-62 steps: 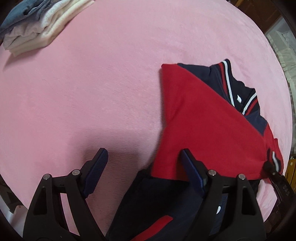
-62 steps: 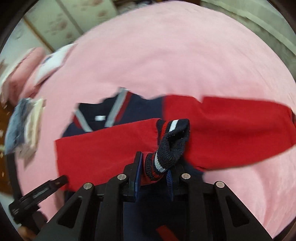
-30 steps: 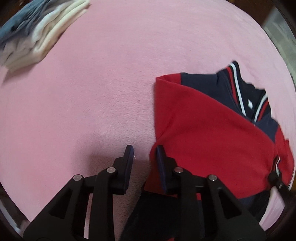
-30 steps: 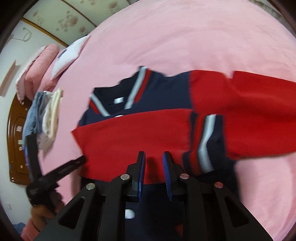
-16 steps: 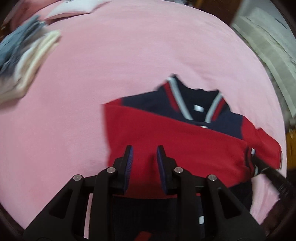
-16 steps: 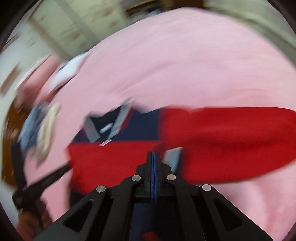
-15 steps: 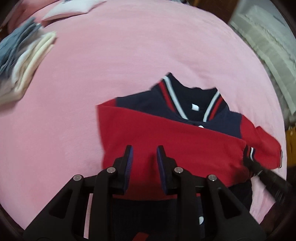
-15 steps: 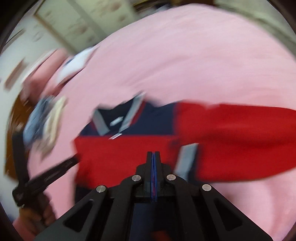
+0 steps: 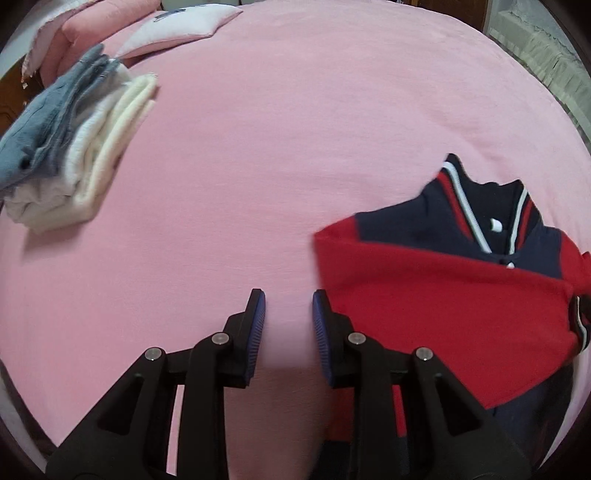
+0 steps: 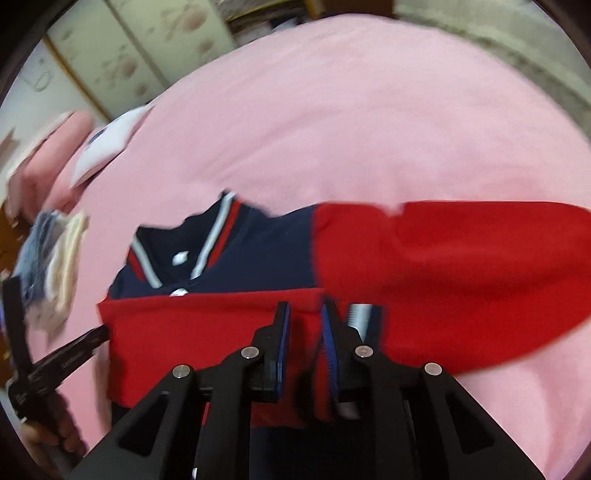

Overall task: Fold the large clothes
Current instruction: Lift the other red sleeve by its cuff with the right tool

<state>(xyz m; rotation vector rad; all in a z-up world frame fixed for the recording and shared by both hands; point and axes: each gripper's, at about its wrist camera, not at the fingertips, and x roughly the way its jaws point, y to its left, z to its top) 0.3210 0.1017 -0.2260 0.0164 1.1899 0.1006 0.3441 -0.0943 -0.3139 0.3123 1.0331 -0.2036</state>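
A red and navy jacket (image 9: 461, 295) with a striped collar lies on the pink bed (image 9: 295, 129). One red sleeve is folded across its chest; its striped cuff (image 10: 364, 317) shows in the right wrist view. The other red sleeve (image 10: 461, 266) stretches out to the right. My left gripper (image 9: 288, 306) is open and empty, just left of the jacket's folded edge. My right gripper (image 10: 304, 314) is open a little, over the folded sleeve near the cuff, holding nothing.
A stack of folded clothes (image 9: 70, 147), blue-grey on white and cream, lies at the bed's left. Pillows (image 9: 147, 26) lie at the head of the bed. The left gripper and hand show in the right wrist view (image 10: 48, 365).
The right gripper let go of the sleeve cuff, shut, then opened slightly. The left gripper narrowed its jaws and swung left off the jacket.
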